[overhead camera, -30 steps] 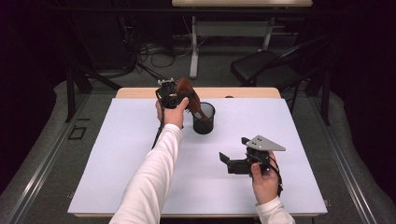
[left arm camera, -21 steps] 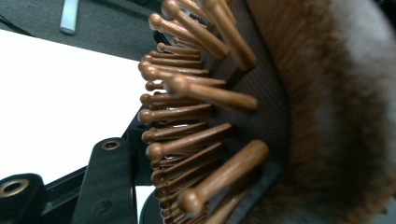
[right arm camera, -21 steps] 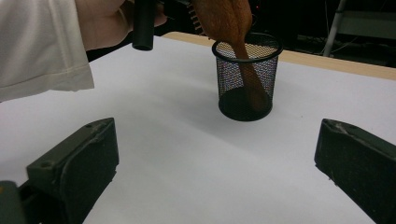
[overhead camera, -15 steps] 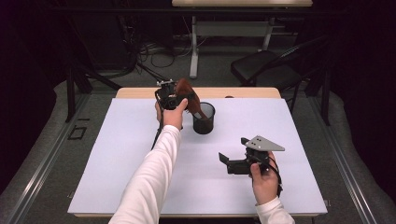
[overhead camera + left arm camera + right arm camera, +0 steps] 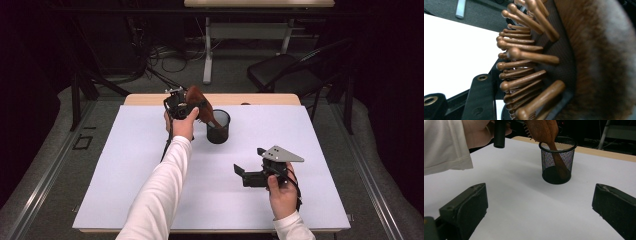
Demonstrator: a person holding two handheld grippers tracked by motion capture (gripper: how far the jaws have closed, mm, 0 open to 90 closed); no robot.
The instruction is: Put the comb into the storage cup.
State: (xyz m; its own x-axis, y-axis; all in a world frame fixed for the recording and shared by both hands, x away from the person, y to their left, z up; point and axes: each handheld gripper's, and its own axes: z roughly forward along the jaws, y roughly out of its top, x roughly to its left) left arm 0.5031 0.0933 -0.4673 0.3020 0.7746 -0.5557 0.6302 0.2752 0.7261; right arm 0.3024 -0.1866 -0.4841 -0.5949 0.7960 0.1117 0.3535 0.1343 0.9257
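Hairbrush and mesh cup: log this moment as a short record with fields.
hairbrush: wooden, tilted, handle end down inside the cup
mesh cup: black, upright on the white table
left tool: shut on the hairbrush head
right tool: open, holding nothing, low over the table, apart from the cup

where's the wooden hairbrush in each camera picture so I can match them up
High view: wooden hairbrush upper centre, head in the left tongs, handle down in the mesh cup.
Left gripper view: brush close up across centre and right, its pins pointing left.
Right gripper view: brush top centre, handle reaching the cup's bottom.
Shared landmark: the white table.
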